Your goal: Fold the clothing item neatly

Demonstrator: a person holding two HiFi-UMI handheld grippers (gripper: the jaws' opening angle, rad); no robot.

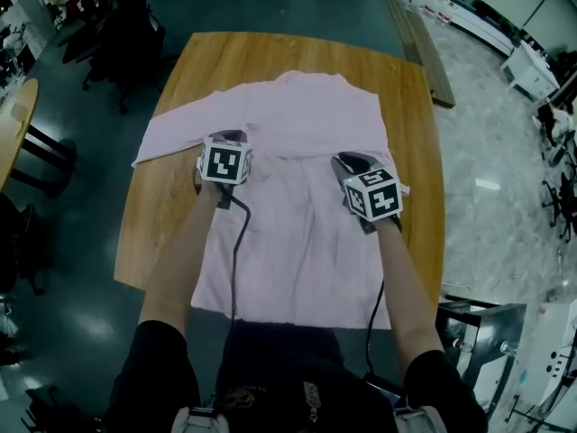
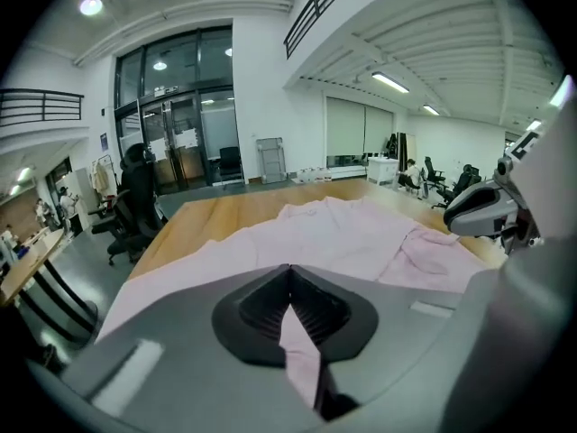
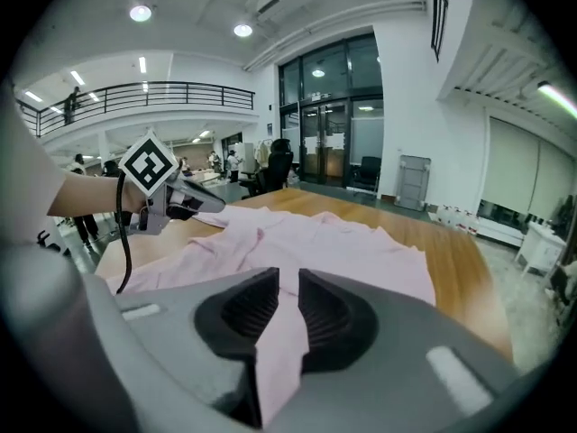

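Observation:
A pale pink shirt (image 1: 306,115) lies spread on the wooden table (image 1: 207,61), its collar at the far edge and its hem hanging over the near edge. My left gripper (image 1: 227,139) is over the shirt's left side, and its left gripper view shows it (image 2: 290,273) shut on a fold of pink fabric (image 2: 302,350). My right gripper (image 1: 347,162) is over the right side, where its own view shows it (image 3: 288,282) pinching a fold of the same shirt (image 3: 279,350). Both folds are lifted off the table. One sleeve (image 1: 167,138) stretches out to the left.
A long wooden plank (image 1: 424,48) lies on the floor beyond the table's far right corner. A metal frame (image 1: 478,318) stands near the right front corner. A round table (image 1: 13,124) and dark office chairs (image 2: 135,197) stand to the left.

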